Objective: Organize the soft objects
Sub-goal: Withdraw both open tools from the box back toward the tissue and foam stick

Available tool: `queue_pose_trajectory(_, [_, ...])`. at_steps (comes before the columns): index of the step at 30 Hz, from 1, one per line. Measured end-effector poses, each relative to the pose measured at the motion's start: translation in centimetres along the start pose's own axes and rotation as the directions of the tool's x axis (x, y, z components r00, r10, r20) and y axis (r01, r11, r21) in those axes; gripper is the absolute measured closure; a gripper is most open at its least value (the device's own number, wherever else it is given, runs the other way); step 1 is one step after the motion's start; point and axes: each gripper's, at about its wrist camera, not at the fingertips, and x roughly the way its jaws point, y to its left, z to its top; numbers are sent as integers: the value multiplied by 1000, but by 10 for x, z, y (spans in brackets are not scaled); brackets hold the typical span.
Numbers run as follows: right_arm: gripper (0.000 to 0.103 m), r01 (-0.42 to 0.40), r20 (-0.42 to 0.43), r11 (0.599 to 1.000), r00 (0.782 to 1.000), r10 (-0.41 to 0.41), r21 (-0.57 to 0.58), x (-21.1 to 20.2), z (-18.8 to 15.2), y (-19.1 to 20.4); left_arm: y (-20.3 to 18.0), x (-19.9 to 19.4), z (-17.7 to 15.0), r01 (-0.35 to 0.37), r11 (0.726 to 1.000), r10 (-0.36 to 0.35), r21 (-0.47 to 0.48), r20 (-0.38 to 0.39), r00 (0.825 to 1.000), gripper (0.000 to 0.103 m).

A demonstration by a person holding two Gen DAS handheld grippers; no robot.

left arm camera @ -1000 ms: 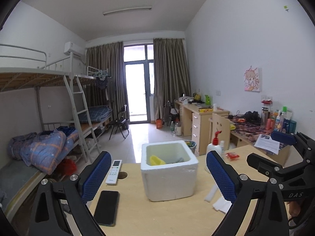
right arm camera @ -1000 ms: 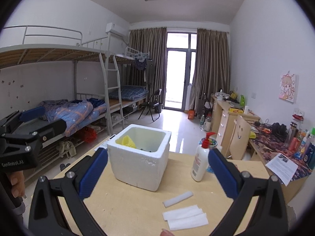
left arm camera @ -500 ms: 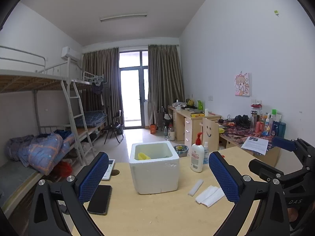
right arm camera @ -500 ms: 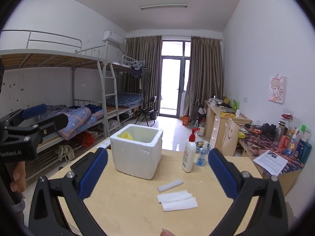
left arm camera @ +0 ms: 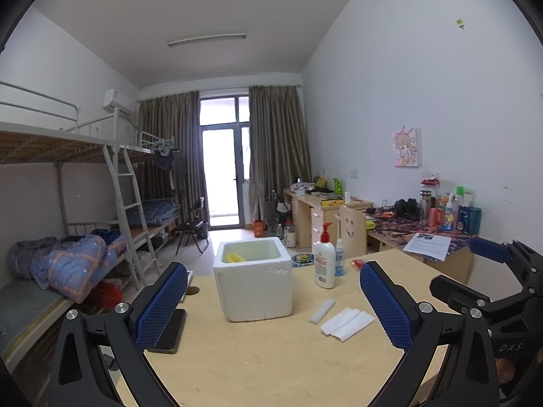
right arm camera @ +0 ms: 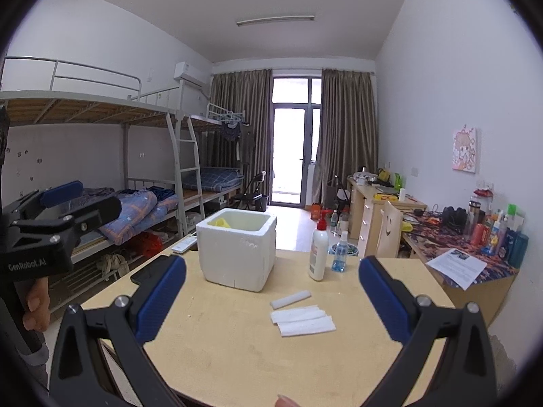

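Grabbing the white strips (right arm camera: 302, 320) right of the box (right arm camera: 237, 247), your wide-open, empty right gripper (right arm camera: 271, 302) and left gripper (left arm camera: 273, 300) could tip the bottle (right arm camera: 319, 254).

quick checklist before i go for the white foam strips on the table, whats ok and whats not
1. Right gripper open and empty: ok.
2. Left gripper open and empty: ok.
3. Flat foam strips and the small foam stick lie on the table, nothing on top of them: ok.
4. Foam box open at the top, with room beside the yellow item: ok.
5. Lotion bottle and spray bottle stand upright behind the strips, apart from them: ok, but mind them on the reach.
6. How deep the box is filled: cannot tell.
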Motion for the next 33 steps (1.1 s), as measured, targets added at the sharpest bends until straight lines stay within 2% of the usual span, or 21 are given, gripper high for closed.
queue_pose_trajectory(5, [0,26,25,1000,999,-26,-1,-2,-14,-1,-5,2,-17,22,1000,-23,14,11,1000,1])
queue_pose_trajectory(13, [0,65,19,998,998,-65,21,11,-38,-10,0,14,-39,-6,1000,7,-13,39,999,1])
queue_pose_trajectory(17, [0,74,37,996,996,-76,44,15,-51,-15,0,28,-52,-17,1000,17,-25,15,1000,1])
queue_pose_trajectory(20, [0,48,18,997,999,-49,66,21,-58,-20,2,37,-60,-19,999,18,-42,-6,1000,1])
queue_pose_trajectory(24, [0,77,7,995,997,-78,64,27,-66,-23,5,49,-68,-17,998,15,-63,-25,1000,1])
queue_pose_trajectory(29, [0,70,-24,994,997,-68,87,37,-74,-30,7,59,-78,-22,995,19,-95,-40,999,1])
queue_pose_trajectory(33, [0,96,-39,992,995,-93,88,43,-80,-35,5,67,-87,-29,996,25,-89,-45,999,1])
